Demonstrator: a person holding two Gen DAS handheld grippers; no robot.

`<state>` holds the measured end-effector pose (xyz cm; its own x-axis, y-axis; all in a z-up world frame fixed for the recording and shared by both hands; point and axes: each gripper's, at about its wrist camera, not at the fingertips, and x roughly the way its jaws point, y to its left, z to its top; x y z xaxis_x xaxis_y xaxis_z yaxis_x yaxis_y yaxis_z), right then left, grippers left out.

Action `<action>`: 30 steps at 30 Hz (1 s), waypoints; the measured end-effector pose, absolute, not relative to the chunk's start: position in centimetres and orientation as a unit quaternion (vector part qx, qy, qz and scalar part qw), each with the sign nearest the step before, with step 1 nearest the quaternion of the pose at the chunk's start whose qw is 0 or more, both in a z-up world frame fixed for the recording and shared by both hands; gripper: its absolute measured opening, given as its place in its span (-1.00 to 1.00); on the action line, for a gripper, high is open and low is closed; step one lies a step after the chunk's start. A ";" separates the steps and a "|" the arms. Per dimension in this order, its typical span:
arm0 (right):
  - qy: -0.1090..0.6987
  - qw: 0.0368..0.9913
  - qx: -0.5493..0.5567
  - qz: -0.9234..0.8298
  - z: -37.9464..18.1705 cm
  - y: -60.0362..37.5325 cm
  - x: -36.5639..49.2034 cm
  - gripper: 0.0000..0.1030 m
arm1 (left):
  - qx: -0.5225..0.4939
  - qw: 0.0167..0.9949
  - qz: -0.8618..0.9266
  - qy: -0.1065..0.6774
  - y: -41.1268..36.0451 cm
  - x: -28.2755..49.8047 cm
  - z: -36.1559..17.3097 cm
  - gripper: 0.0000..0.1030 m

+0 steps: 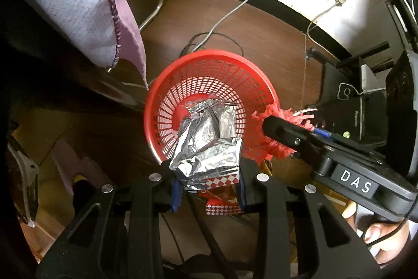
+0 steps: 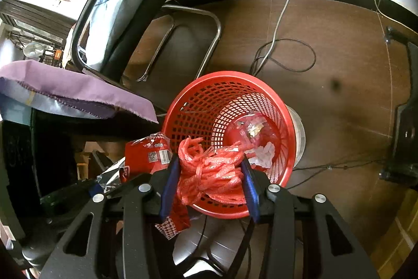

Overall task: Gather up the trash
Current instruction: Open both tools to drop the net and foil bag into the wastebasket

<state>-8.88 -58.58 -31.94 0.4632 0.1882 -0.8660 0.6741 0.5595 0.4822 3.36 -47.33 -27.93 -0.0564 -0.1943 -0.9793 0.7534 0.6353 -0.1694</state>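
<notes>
A red mesh wastebasket [image 1: 209, 75] [image 2: 209, 101] stands on the brown floor below both grippers. My left gripper [image 1: 209, 187] is shut on a silver foil snack wrapper [image 1: 206, 148] with a red and white checked edge, held over the basket's near rim. My right gripper [image 2: 210, 174] is shut on a bunch of red foam netting [image 2: 209, 169], held over the basket's near rim. In the left wrist view the right gripper [image 1: 277, 127] shows at the basket's right side with the netting [image 1: 277, 111]. Clear plastic scraps [image 2: 256, 130] lie in the basket's bottom.
A purple cloth [image 2: 78, 90] [image 1: 122, 7] hangs over a table edge left of the basket. A metal-framed chair [image 2: 117, 12] stands behind. Cables [image 2: 282, 54] lie on the floor beyond the basket. Dark equipment [image 1: 365, 109] stands to the right.
</notes>
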 end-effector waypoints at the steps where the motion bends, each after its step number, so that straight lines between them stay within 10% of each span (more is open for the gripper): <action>1: 0.492 0.733 0.439 -0.166 -32.1 -58.6 -8.7 -0.09 | 0.222 0.651 -0.363 0.628 -47.3 3.5 -28.1 -0.28; 7: 0.492 0.724 0.449 -0.181 -31.9 -59.1 -8.5 0.28 | 0.218 0.666 -0.356 0.618 -47.4 3.5 -27.9 0.05; 10: 0.487 0.725 0.449 -0.188 -31.3 -59.2 -8.7 0.39 | 0.219 0.675 -0.356 0.608 -47.2 3.6 -27.3 0.52; 30: 0.461 0.746 0.436 -0.199 -26.0 -58.8 -10.6 0.56 | 0.201 0.689 -0.358 0.597 -44.9 3.6 -23.4 0.71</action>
